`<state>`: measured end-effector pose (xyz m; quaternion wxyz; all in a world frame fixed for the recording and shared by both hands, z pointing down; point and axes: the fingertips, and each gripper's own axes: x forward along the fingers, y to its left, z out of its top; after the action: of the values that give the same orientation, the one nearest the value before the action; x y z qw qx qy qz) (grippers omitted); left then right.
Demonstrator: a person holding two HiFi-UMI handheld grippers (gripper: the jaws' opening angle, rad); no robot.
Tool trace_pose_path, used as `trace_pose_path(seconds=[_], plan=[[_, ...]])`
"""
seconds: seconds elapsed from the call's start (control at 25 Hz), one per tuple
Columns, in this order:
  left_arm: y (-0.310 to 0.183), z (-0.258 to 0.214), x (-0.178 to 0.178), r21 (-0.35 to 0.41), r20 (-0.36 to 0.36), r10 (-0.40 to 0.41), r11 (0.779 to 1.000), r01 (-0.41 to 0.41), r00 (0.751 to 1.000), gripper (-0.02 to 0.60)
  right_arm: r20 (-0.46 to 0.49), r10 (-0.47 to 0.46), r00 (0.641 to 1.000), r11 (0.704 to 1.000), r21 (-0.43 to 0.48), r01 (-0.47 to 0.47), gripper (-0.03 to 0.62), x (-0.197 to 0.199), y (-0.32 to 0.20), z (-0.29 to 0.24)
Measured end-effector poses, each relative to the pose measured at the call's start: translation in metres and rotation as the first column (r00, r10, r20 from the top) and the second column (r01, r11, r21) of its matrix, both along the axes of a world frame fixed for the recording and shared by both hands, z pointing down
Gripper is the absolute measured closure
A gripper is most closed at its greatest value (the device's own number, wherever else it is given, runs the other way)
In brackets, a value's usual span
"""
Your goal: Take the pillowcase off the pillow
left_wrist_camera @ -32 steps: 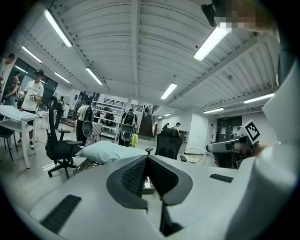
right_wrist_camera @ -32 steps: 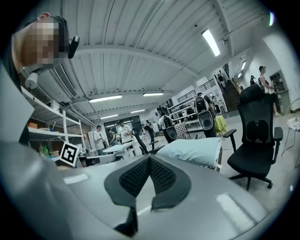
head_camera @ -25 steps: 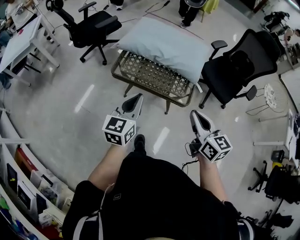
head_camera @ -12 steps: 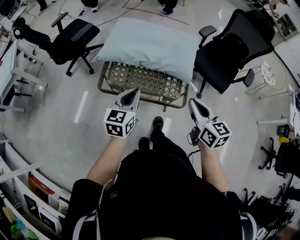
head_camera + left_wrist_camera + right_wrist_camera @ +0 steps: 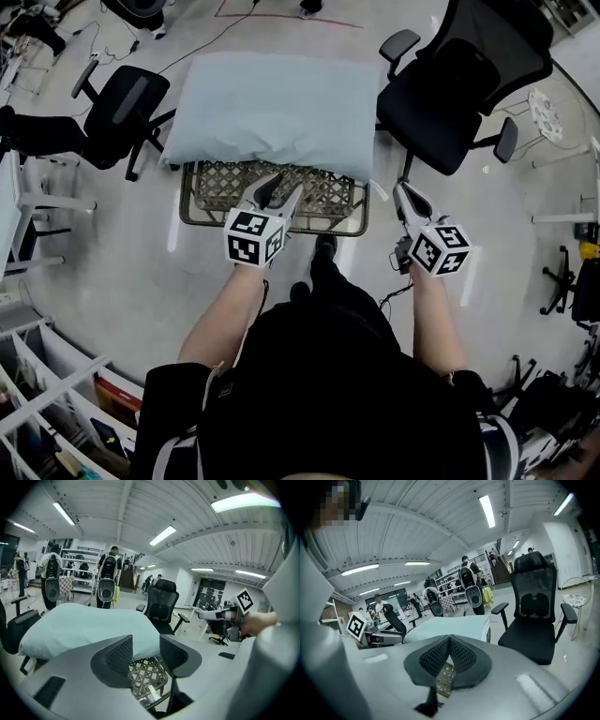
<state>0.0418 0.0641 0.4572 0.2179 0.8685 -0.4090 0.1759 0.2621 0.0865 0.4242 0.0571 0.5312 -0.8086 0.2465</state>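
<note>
A pale blue pillow in its pillowcase (image 5: 274, 112) lies across a low wicker table (image 5: 202, 192). My left gripper (image 5: 279, 190) hovers over the table's near edge, just short of the pillow, and its jaws are opening with nothing between them. In the left gripper view the pillow (image 5: 79, 625) fills the space ahead of the left gripper (image 5: 145, 651). My right gripper (image 5: 405, 193) is shut and empty, off the table's right corner. The right gripper view has the pillow (image 5: 454, 625) beyond the closed right gripper (image 5: 449, 645).
A black office chair (image 5: 464, 75) stands right of the pillow, another black chair (image 5: 122, 103) on its left. White desks (image 5: 28, 202) and shelves (image 5: 56, 412) line the left side. People stand at the far end of the room (image 5: 108, 576).
I have walked up to the table, so the pillow sits nearer and more square to me. Both grippers came forward, and the left jaws have parted.
</note>
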Motion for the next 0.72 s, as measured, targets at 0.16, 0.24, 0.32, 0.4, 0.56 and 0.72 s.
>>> trace_pose_path(seconds=[0.16,0.24,0.32,0.4,0.56,0.72], plan=[[-0.042,0.037,0.045,-0.075,0.069,0.07,0.995,-0.065,0.995,0.379,0.006,-0.01,1.0,0.997,-0.072,0.01,0.583,0.02,-0.039,0.041],[-0.055,0.061,0.06,-0.133,0.105,0.088,0.988,-0.074,0.991,0.379,0.016,-0.024,1.0,0.992,-0.127,0.026,0.583,0.026,-0.051,0.067],[-0.057,0.084,0.065,-0.189,0.156,0.108,0.979,-0.078,0.982,0.379,0.032,-0.042,0.999,0.981,-0.19,0.047,0.583,0.027,-0.054,0.095],[-0.064,0.103,0.069,-0.218,0.218,0.129,0.973,-0.08,0.967,0.379,0.038,-0.07,0.997,0.968,-0.24,0.077,0.582,0.026,-0.057,0.12],[-0.083,0.136,0.073,-0.255,0.32,0.152,0.965,-0.069,0.935,0.379,0.012,-0.136,0.991,0.94,-0.314,0.133,0.581,0.029,-0.074,0.164],[-0.089,0.161,0.066,-0.285,0.387,0.173,0.956,-0.061,0.906,0.395,0.013,-0.186,0.982,0.909,-0.377,0.177,0.579,0.021,-0.082,0.197]])
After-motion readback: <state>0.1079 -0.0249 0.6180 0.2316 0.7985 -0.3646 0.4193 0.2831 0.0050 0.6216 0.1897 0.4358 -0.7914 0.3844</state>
